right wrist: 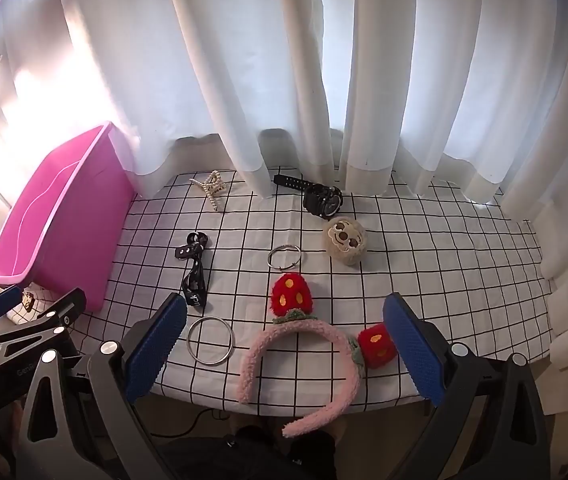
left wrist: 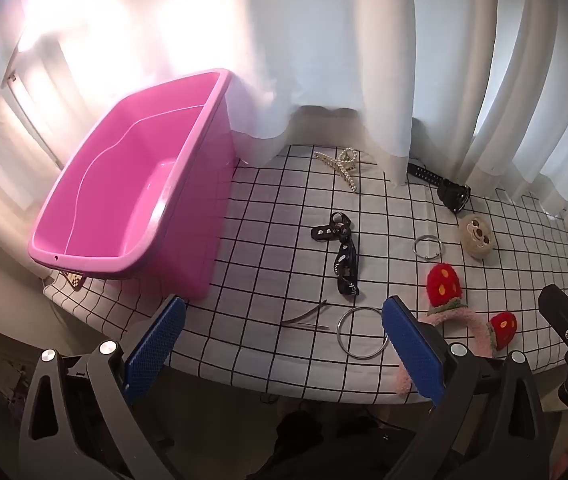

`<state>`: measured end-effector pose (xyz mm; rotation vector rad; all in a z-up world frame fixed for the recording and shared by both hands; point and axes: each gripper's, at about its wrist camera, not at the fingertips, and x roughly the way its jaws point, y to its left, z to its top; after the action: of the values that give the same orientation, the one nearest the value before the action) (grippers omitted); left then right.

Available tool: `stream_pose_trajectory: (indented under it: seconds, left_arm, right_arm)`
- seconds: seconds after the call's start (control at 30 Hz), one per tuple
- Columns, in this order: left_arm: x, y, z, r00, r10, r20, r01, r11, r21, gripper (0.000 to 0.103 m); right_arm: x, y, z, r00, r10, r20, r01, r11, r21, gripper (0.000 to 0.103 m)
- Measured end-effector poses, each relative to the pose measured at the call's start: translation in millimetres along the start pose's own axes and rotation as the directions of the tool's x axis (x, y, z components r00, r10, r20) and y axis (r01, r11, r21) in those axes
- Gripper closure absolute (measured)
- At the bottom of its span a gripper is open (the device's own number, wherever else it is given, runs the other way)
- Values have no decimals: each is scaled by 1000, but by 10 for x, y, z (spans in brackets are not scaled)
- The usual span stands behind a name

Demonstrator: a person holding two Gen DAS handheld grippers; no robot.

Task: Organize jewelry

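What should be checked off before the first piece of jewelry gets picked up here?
1. Left gripper open and holding nothing: ok.
2. Right gripper open and holding nothing: ok.
3. Pink bin upright, opening unobstructed: ok.
4. Bin contents: nothing visible inside, though the near corner is hidden; cannot tell fully.
5. Large silver ring lies flat on the checked cloth, apart from the pink headband: ok.
6. Headband fully supported: not ok, one end overhangs the table's near edge.
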<state>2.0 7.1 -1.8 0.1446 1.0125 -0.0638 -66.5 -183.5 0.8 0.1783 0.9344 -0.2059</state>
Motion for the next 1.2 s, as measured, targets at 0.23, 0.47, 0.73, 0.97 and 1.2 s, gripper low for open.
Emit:
stream_pose_trajectory:
  seconds: [0.23,0.47,0.73,0.97,1.2]
  left_arm:
    - [1,-7,22,1000,1,-1,-1,1000,-1,6]
    - [-5,-15,40,1000,2,-1,-2,1000,-1,6]
    - [0,-5,69,1000,2,1,-2,1000,-2,6]
    - [-5,-17,55,1000,2,1,-2,1000,-1,6]
    - [-5,-19,62,1000,2,1,-2,1000,-2,6]
  right_arm:
    - [3,18,-4,1000,2,0,-2,1000,-1,9]
    - [0,13,-5,1000,3,0,-3,1000,0,9]
    - [-2,35,16,1000,3,2,-3,1000,0,9]
    - [-5,24,21,1000,4,2,-4,1000,0,9]
    - [14,51,53,1000,4,1,-4,1000,0,9]
